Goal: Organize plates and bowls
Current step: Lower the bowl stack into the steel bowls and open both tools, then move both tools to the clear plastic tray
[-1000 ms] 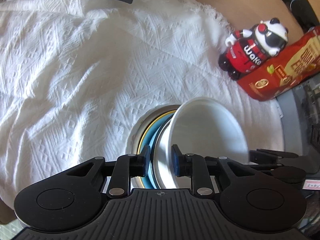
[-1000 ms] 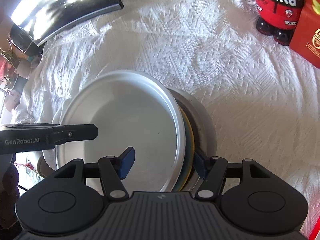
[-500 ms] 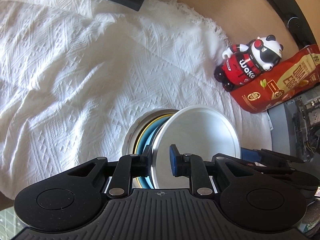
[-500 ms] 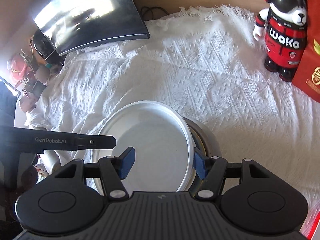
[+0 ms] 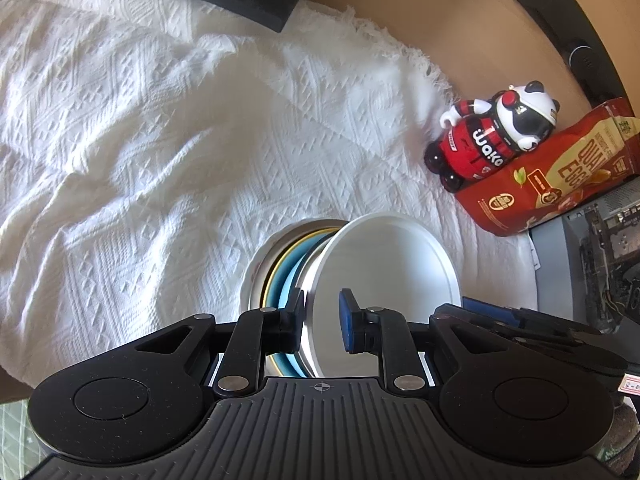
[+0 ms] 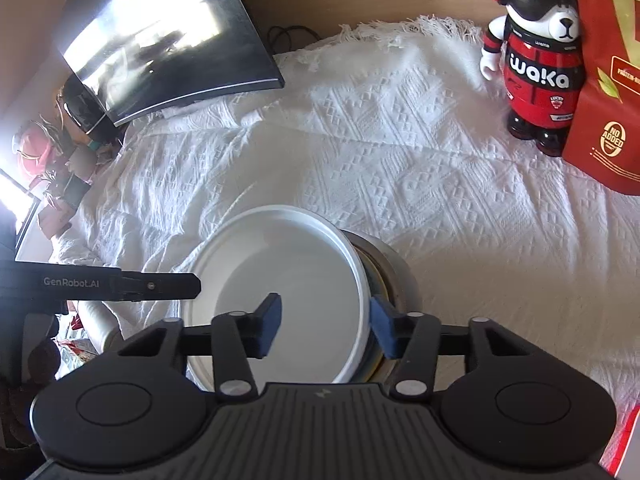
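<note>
**Ana:** Left wrist view first. What is sitting nearest?

**Ben:** The left gripper [image 5: 322, 316] is straddling the rim of the white plate [image 5: 384, 264]; its blue pads are standing slightly apart, and I cannot tell whether they are pinching. The plate is topping a stack [image 5: 280, 276] with blue and yellow edges showing, over a grey bowl.

**Ana:** And the right one?

**Ben:** The right gripper [image 6: 326, 326] is spreading wide across the same plate's [image 6: 288, 276] far rim, one pad over the plate face, the other at the stack's side; contact is unclear.

**Ana:** What is lying beneath?

**Ben:** A white knitted cloth [image 5: 160, 120] is covering the surface, wrinkling toward the left.

**Ana:** Farther back?

**Ben:** A panda figurine [image 6: 536, 64] is standing beside a red bag [image 6: 604, 92], touching it. A curved monitor [image 6: 160, 36] is reflecting light at the cloth's fringed edge, before a tan wall [image 5: 420, 12].
</note>
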Available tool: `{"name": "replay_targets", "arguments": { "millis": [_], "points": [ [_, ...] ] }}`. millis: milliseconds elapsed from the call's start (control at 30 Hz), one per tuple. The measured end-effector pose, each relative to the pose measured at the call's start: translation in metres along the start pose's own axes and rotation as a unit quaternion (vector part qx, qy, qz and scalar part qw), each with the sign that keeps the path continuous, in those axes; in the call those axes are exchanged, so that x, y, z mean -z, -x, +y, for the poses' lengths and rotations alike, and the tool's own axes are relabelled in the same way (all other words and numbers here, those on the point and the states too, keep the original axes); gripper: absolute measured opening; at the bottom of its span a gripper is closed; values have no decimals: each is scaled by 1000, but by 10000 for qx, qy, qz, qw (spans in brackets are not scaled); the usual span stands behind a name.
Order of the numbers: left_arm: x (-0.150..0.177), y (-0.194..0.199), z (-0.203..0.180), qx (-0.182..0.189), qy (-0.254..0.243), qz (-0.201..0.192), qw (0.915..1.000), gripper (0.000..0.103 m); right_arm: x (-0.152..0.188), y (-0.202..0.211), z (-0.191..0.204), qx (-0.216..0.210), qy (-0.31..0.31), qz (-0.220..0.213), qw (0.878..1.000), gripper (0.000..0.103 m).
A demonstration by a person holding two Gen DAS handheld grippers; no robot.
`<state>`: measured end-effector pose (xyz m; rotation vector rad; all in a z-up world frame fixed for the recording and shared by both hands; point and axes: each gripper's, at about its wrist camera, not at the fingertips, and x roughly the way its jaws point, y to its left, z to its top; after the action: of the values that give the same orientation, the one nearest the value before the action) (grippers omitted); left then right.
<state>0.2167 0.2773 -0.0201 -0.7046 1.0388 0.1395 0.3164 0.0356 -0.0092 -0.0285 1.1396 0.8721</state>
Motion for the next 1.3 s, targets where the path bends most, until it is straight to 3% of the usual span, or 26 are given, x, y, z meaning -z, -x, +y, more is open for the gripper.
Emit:
{"name": "replay_targets", "arguments": {
  "millis": [300, 500, 600, 767, 867, 1067, 1300],
  "points": [
    [-7, -13, -4, -234, -166, -13, 9996, 20, -8, -6, 6, 177, 62, -114, 9998, 45],
    [-4, -12, 1, -150, -135, -68, 9998, 20, -7, -2, 12, 180, 235, -155, 9994, 45],
    [-4, 5, -8, -101, -241, -441, 9987, 20, -3, 6, 11, 212, 259, -300, 9990, 45],
    [-5, 34, -37, -340, -501, -1231, 9905, 20, 11, 47, -8, 619, 286, -1049, 9921, 46],
    [-2, 41, -59, -271, -630, -1459, 9869, 20, 26, 73, -32, 927, 186, -1408, 9855, 52],
    [11, 12, -123, 402, -1221, -998, 9867, 20, 63, 104, -91, 1680, -305, -1753, 9696, 62],
    [51, -64, -206, 799, -1950, 82, 9775, 20, 119, 117, -135, 2328, -459, -1444, 9606, 62]
  ]
}}
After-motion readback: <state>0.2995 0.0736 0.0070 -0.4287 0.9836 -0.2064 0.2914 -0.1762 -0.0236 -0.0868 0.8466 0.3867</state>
